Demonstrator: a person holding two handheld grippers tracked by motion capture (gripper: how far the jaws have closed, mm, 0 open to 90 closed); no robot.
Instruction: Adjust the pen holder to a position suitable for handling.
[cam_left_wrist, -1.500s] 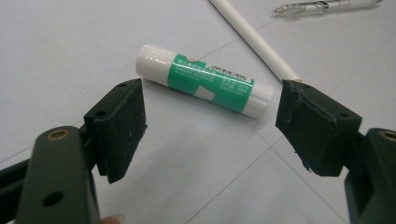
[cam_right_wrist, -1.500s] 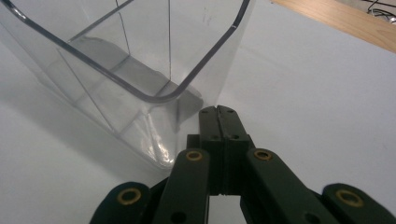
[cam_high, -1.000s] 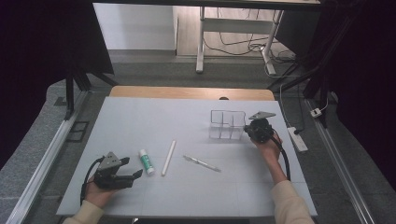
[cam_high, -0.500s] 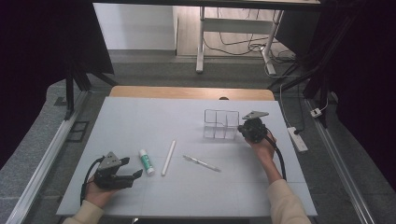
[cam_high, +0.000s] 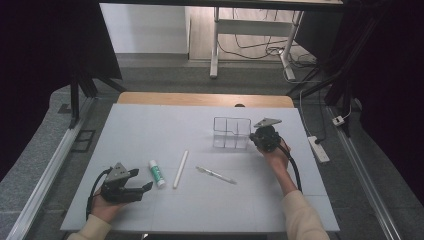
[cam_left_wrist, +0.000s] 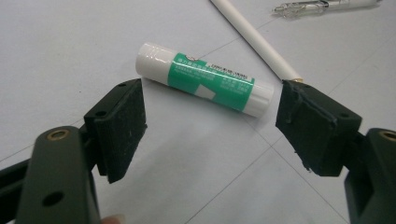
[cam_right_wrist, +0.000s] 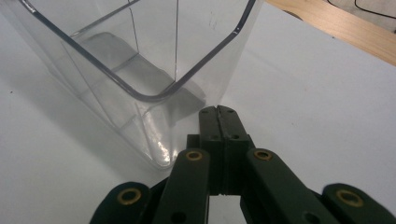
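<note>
Looking down from the high view, I see my right gripper (cam_high: 256, 138) at about 2 o'clock on the white table (cam_high: 150, 130), its closed tips against the right wall of the clear organizer (cam_high: 232, 133). My left gripper (cam_high: 142, 188) rests at 8 o'clock, near the glue stick (cam_high: 157, 173) (white rod (cam_high: 180, 168) and pen (cam_high: 216, 174) lie toward centre).

Left gripper view: jaws wide, nothing between the pads; glue stick just beyond them at 12 o'clock.

Right gripper view: jaws pressed together, empty, tips at the organizer's rounded corner.
</note>
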